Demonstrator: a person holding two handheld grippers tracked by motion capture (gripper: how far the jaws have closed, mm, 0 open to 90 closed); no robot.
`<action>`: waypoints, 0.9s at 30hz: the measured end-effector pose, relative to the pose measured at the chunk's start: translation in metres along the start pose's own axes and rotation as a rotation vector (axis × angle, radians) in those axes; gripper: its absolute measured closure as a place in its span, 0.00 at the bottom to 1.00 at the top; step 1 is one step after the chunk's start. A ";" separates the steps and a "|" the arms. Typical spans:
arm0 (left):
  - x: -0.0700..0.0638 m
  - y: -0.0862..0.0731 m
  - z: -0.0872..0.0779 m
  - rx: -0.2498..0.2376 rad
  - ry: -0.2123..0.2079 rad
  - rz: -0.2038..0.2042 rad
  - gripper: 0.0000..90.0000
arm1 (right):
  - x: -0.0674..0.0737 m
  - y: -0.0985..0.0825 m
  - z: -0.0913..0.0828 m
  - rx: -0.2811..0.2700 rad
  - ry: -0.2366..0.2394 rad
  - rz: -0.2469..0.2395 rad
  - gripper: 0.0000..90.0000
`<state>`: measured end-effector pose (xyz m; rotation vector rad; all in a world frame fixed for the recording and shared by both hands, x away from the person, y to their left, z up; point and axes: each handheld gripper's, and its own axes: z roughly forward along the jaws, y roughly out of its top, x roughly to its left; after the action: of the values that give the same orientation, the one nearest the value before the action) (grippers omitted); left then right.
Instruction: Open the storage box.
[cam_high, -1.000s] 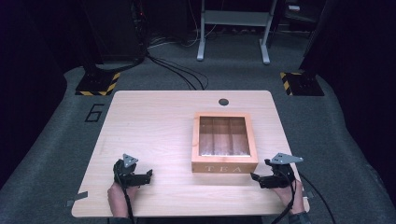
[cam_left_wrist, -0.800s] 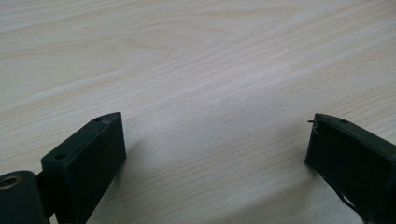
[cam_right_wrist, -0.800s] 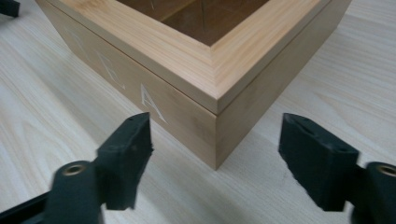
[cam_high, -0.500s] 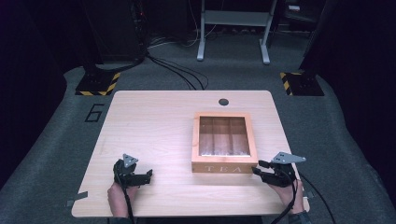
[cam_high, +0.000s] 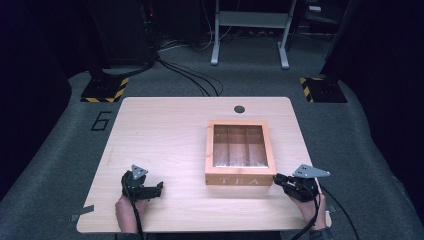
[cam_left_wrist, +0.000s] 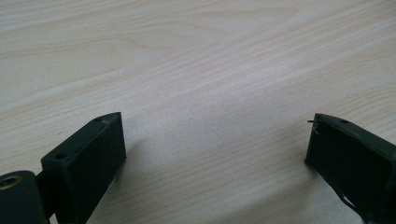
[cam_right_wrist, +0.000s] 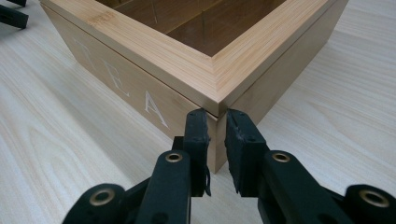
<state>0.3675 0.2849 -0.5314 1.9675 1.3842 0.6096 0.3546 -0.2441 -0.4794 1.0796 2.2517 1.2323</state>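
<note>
High view: wooden tea box (cam_high: 240, 180) lying right of centre on the pale table (cam_high: 160, 130), glass-paned lid (cam_high: 239, 145) down flush on the body, "TEA" lettering facing the person. Empty-looking compartments under the pane, though too dim to tell for sure.

Right gripper (cam_high: 276, 179) brought up to the box's near right corner, at table level. Seen along its own camera: right gripper (cam_right_wrist: 215, 126) with jaws drawn almost together, a thin slit left between them, tips set against the corner of the box (cam_right_wrist: 154, 51) just under the lid's overhanging edge. Not pinching anything. Cannot tell whether actually touching the wood or a hair short of it.

Left gripper (cam_high: 159, 189) resting well to the left of the box, near the front edge of the table. From its own camera: left gripper (cam_left_wrist: 215, 135) spread wide, nothing but bare wood grain between the jaws.

Judged from this: opening barely begun. Approach to the corner made; lid not yet raised, no gap at the seam. Left to do: catching under the lid's lip, lifting and swinging it back, probably steadying the box from the left side.
</note>
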 end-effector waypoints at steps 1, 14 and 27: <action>0.000 0.000 0.000 0.000 0.000 0.000 0.05 | 0.000 0.000 0.000 -0.003 0.002 0.002 0.88; 0.000 0.000 0.000 0.000 0.000 0.000 0.05 | -0.003 -0.004 -0.001 -0.031 0.025 0.018 0.91; 0.000 0.000 0.000 0.000 0.000 0.000 0.05 | -0.003 -0.003 -0.004 -0.090 0.027 0.021 0.93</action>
<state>0.3675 0.2849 -0.5314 1.9671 1.3842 0.6096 0.3528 -0.2495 -0.4794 1.0615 2.1868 1.3509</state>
